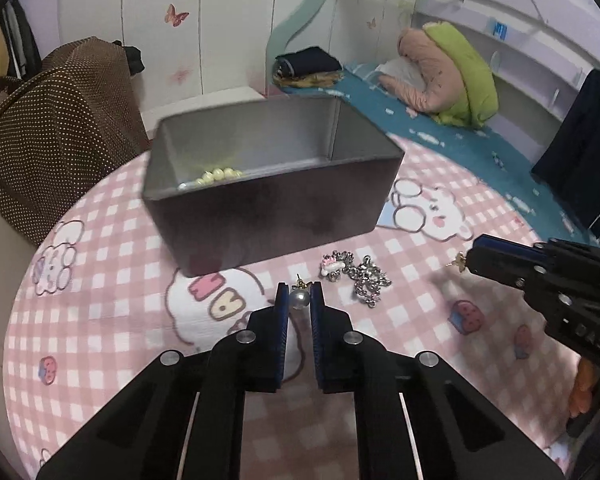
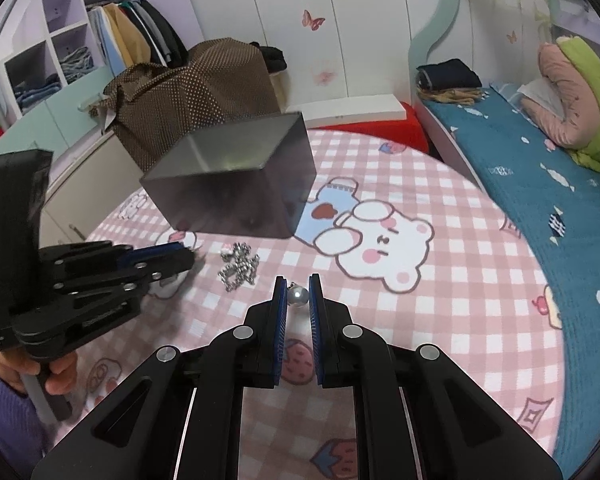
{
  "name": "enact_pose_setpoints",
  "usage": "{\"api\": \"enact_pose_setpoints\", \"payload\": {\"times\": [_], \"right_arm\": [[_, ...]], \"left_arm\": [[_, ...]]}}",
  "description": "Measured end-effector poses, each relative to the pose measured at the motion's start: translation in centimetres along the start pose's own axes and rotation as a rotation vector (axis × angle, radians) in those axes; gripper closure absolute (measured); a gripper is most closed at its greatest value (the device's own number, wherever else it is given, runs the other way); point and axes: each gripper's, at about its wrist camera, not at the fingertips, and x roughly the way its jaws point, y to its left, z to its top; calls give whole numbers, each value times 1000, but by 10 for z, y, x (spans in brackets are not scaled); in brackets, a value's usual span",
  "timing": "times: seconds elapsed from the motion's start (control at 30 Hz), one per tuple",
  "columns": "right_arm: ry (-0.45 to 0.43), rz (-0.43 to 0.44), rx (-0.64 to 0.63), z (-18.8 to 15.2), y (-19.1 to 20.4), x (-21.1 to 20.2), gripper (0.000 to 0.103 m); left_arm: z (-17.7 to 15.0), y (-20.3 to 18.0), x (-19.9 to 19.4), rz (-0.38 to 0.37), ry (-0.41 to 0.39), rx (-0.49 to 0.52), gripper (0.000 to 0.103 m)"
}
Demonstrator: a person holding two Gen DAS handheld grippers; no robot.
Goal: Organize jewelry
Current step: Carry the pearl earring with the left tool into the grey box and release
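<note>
A dark grey open box (image 1: 276, 184) stands on the pink checked cloth, with a cream bead string (image 1: 216, 175) inside; it also shows in the right wrist view (image 2: 236, 184). My left gripper (image 1: 299, 298) is shut on a pearl earring (image 1: 299, 299) just in front of the box. My right gripper (image 2: 298, 295) is shut on a second pearl earring (image 2: 297, 295); in the left wrist view it (image 1: 470, 260) comes in from the right with a gold stud at its tip. A silver chain bracelet with a pink charm (image 1: 356, 274) lies on the cloth between them (image 2: 239, 266).
The pink cartoon cloth (image 2: 440, 280) covers a round table. A brown dotted bag (image 1: 48, 128) stands behind the box at left. A bed with a blue cover (image 2: 548, 176) and pillows lies to the right. White wardrobes are behind.
</note>
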Motion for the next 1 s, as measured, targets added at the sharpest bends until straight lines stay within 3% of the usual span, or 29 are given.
{"api": "enact_pose_setpoints", "payload": {"times": [0.23, 0.47, 0.67, 1.0], "right_arm": [[-53, 2, -24, 21, 12, -16, 91], [-117, 30, -54, 58, 33, -22, 91], [-126, 71, -50, 84, 44, 0, 91], [-58, 47, -42, 88, 43, 46, 91]], "left_arm": [[12, 15, -42, -57, -91, -38, 94], [46, 27, -64, -98, -171, -53, 94], [69, 47, -38, -84, -139, -113, 94], [68, 56, -4, -90, -81, -139, 93]]}}
